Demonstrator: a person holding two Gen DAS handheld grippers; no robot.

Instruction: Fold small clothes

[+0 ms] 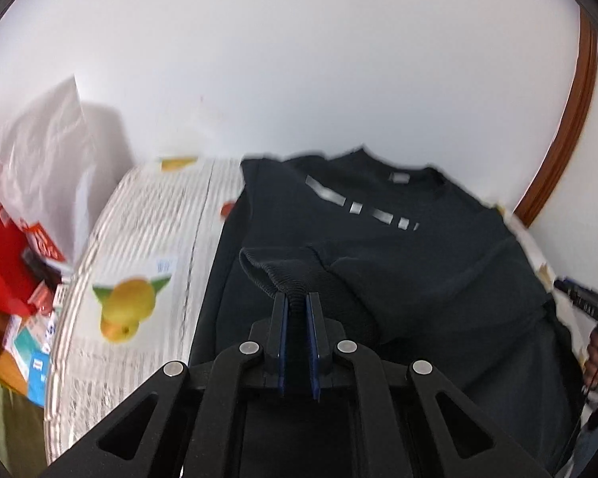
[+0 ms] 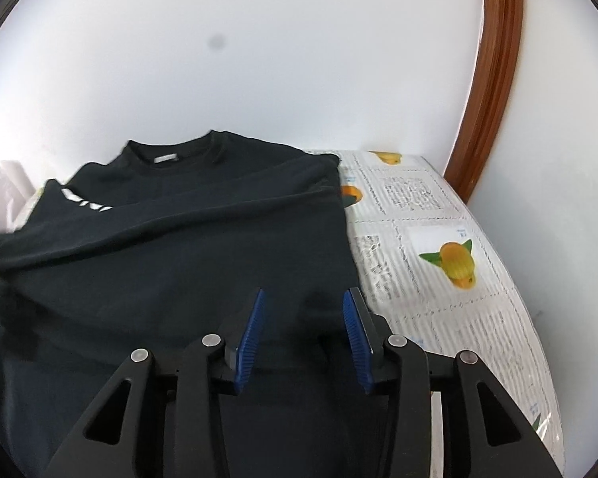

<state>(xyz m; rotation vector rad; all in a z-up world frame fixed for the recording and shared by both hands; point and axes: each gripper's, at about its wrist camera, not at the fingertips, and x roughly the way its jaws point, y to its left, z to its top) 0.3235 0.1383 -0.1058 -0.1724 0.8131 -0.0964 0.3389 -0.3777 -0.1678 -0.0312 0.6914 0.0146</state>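
Dark sweater (image 1: 418,279) lies spread front-up on the surface (image 2: 438,239), which is covered with a fruit-printed sheet; collar sits at the far edge near the wall. My left tool (image 1: 297,298) is clamped shut on the ribbed cuff (image 1: 275,271) of one sleeve, and the cuff is lifted off the body of the sweater, so I judge I'm mid-way through bringing that sleeve inward. In the right wrist view the other sleeve (image 2: 159,215) already lies diagonally across the chest, so that side looks tucked in. My right tool (image 2: 303,302) hangs over the lower right part of the sweater with its blue pads apart and nothing pinched between them; whether the tips touch the cloth I cannot tell. Left view is smeared with blur. Clutter at the left edge: white plastic bag (image 1: 48,151), red box (image 1: 4,255). Progress reading: early to middle. One sleeve in, second sleeve in hand. Left to do, as I judge it: lay this sleeve flat across, then fold the body up from hem to collar and square it off
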